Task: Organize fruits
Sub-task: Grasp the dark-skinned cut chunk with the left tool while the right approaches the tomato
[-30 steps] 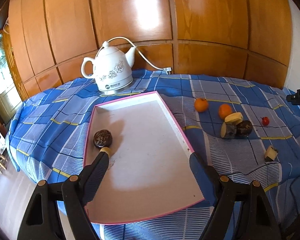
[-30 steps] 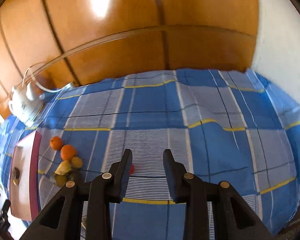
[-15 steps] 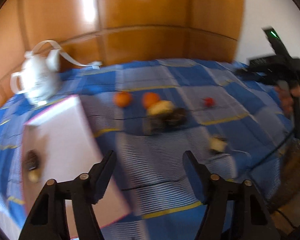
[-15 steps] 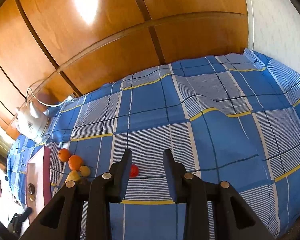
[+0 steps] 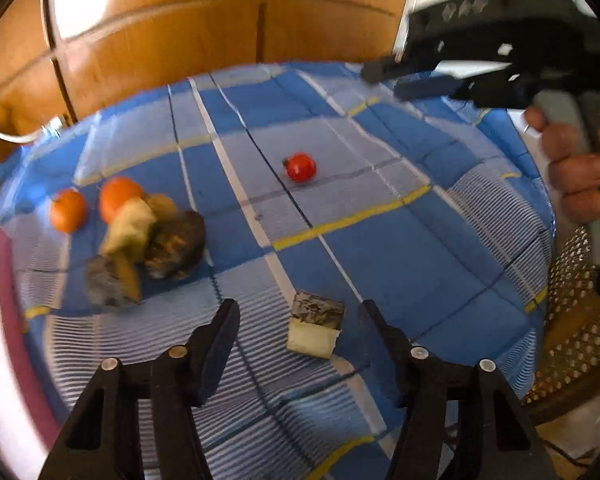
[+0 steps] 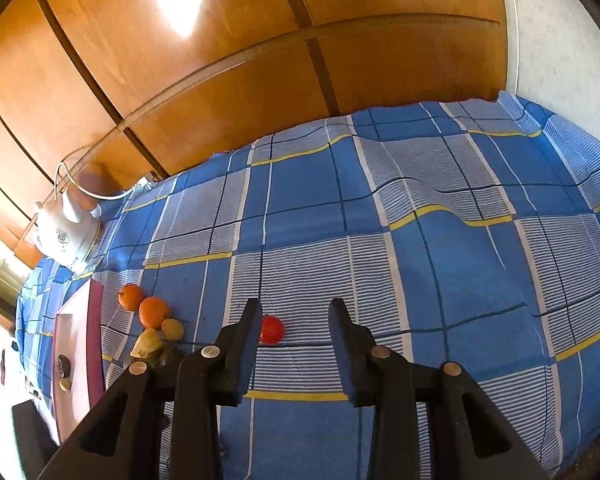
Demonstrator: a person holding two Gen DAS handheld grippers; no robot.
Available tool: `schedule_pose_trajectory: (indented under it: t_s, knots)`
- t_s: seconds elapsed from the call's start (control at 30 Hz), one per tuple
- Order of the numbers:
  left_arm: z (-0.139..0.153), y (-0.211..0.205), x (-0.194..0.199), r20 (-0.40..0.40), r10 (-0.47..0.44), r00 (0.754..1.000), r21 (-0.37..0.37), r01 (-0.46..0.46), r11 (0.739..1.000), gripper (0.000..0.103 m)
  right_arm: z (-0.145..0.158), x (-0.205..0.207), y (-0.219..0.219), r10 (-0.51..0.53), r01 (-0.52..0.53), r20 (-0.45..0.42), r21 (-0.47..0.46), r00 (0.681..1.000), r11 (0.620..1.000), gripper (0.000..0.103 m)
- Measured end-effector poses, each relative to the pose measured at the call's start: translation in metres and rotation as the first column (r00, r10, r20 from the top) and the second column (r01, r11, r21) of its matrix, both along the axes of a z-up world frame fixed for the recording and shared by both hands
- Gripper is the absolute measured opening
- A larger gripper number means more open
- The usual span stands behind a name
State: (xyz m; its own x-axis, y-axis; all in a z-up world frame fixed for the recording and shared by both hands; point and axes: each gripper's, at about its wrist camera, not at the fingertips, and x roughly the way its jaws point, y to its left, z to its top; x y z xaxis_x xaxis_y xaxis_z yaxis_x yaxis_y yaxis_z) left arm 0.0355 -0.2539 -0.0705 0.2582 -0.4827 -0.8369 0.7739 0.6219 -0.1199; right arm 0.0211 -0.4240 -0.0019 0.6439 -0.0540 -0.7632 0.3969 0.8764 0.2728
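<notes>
My left gripper (image 5: 298, 316) hovers low over the blue checked cloth, its jaws closing. A cut fruit piece (image 5: 315, 326) with pale flesh and dark skin lies between them, and the pads stand clear of it. Left of it are two oranges (image 5: 120, 198) and a heap of yellowish and dark fruit (image 5: 160, 240). A red tomato (image 5: 300, 167) lies farther back. My right gripper (image 6: 296, 312) has a narrow, slightly opening gap with nothing in it. The tomato (image 6: 271, 329) sits just beyond its left finger. The pink-rimmed tray (image 6: 96, 320) holds a dark fruit (image 6: 63, 365).
A white kettle (image 6: 66, 236) with a cord stands at the far left by the wood-panelled wall. A hand (image 5: 572, 168) holds the right gripper (image 5: 388, 80) at the upper right of the left wrist view. A metal mesh seat (image 5: 572, 328) lies past the table's right edge.
My left gripper swung right from over the tray to the cut fruit piece, dropped lower, and its jaws narrowed. The right gripper stayed near the tomato, rolling slightly.
</notes>
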Motion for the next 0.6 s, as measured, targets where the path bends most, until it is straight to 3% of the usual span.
schedule_pose_trajectory:
  t_s: [0.03, 0.23, 0.53, 0.6]
  knots:
    - [-0.006, -0.001, 0.002, -0.035, 0.000, 0.999, -0.006, 0.000, 1.000, 0.025, -0.001, 0.000, 0.000, -0.001, 0.001, -0.003, -0.002, 1.000, 1.000, 0.035]
    - [0.001, 0.026, -0.004, -0.021, 0.033, 0.999, -0.074, -0.035, 0.997, 0.025, -0.006, 0.007, 0.000, 0.009, -0.011, -0.046, -0.033, 0.999, 0.999, 0.035]
    - [-0.008, 0.096, 0.011, -0.058, 0.208, 0.976, -0.097, -0.213, 0.972, 0.025, -0.034, 0.024, 0.019, 0.094, -0.095, -0.197, 0.007, 0.976, 0.995, 0.035]
    - [-0.011, 0.104, 0.010, -0.069, 0.220, 0.973, -0.103, -0.227, 0.968, 0.025, -0.038, 0.029, 0.027, 0.121, -0.129, -0.228, -0.020, 0.966, 0.991, 0.035]
